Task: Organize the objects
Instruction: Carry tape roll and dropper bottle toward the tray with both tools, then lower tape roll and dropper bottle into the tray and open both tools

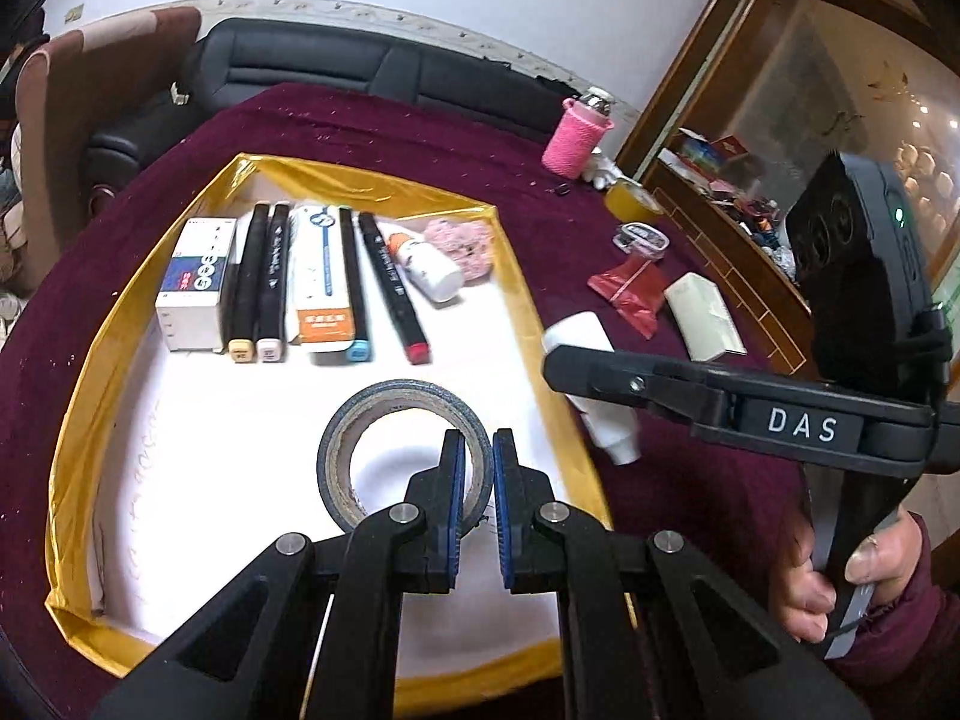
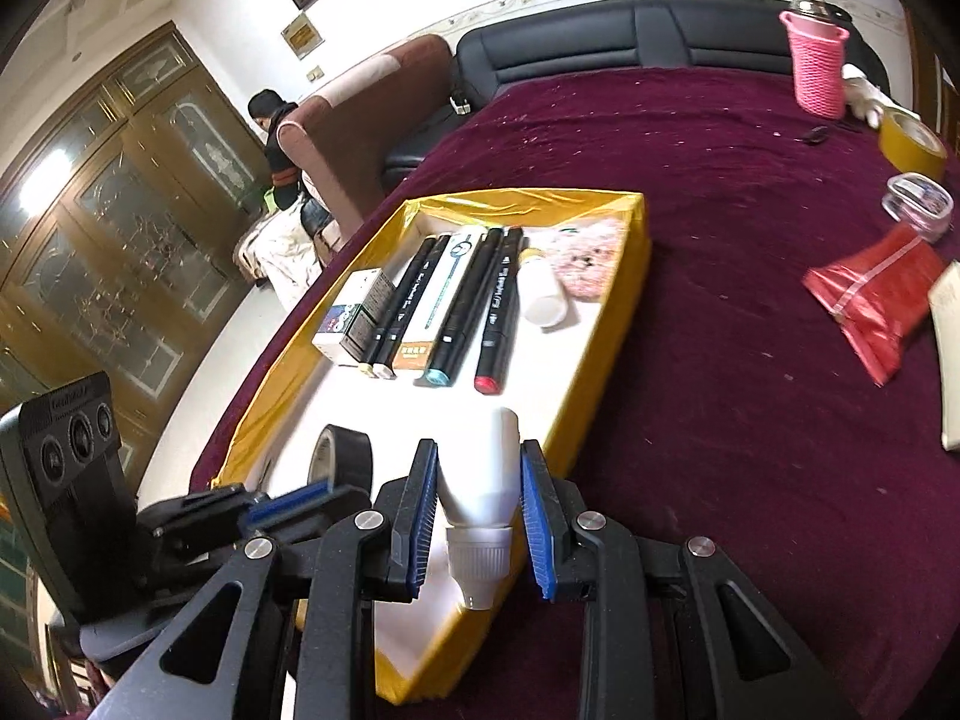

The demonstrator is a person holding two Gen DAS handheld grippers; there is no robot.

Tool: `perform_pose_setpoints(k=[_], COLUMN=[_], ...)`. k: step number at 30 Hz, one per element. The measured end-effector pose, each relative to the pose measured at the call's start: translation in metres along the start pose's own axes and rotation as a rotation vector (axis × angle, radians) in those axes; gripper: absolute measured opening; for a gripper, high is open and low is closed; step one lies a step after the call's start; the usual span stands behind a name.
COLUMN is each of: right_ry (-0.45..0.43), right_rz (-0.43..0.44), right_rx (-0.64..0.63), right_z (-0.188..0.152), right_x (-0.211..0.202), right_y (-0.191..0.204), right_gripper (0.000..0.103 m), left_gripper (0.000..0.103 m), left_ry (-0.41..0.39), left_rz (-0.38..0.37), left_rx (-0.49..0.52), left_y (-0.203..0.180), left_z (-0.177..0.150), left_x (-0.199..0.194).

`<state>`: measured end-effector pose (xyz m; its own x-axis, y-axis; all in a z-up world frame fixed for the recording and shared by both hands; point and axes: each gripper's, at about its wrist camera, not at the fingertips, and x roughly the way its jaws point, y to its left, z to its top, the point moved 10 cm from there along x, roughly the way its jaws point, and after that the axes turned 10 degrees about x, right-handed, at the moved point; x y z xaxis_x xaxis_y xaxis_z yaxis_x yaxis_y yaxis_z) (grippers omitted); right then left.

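Note:
A gold-rimmed white tray [image 1: 90,396] lies on the maroon tablecloth. My left gripper [image 1: 478,450] is shut on the wall of a dark tape roll [image 1: 360,414] that stands over the tray's near half. My right gripper [image 2: 477,456] is shut on a white squeeze bottle [image 2: 483,480], whose ribbed cap points back at the camera, above the tray's near right rim. In the left wrist view the right gripper [image 1: 558,360] comes in from the right with the bottle [image 1: 582,330] under its finger. The right wrist view shows the left gripper [image 2: 288,507] and the tape roll [image 2: 345,453] at lower left.
Lined up at the tray's far end are a white box [image 1: 195,288], several markers [image 1: 393,288], an orange-ended box [image 1: 321,276], a small white bottle [image 1: 429,267] and a pink fluffy item [image 1: 462,246]. On the cloth lie a red bag [image 2: 876,300], clear container [image 2: 918,207], yellow tape [image 2: 912,141], pink-sleeved flask [image 2: 819,63] and white box [image 1: 705,315].

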<state>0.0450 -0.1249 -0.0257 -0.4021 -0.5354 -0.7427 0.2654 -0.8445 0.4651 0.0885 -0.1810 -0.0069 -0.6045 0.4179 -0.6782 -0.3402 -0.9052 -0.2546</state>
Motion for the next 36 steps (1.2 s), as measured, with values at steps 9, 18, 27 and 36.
perform_pose_setpoints(k=[9, 18, 27, 36], right_ry=[0.005, 0.031, 0.011, 0.012], right_rz=[-0.113, -0.198, -0.277, -0.228], right_rx=[-0.038, -0.065, -0.114, -0.080], right_z=[0.012, 0.014, 0.017, 0.018], right_x=[0.038, 0.059, 0.063, 0.060], right_y=[0.002, -0.001, -0.003, 0.000], right_gripper=[0.029, 0.029, 0.029, 0.040], left_gripper=[0.009, 0.009, 0.012, 0.064], left_ry=[0.030, 0.032, 0.038, -0.013], left_rz=[0.025, 0.023, 0.052, 0.112], left_rx=[-0.022, -0.009, 0.013, 0.056], left_y=[0.012, 0.009, 0.007, -0.002], left_z=[0.000, 0.001, -0.002, 0.005], left_x=[0.025, 0.035, 0.039, 0.025])
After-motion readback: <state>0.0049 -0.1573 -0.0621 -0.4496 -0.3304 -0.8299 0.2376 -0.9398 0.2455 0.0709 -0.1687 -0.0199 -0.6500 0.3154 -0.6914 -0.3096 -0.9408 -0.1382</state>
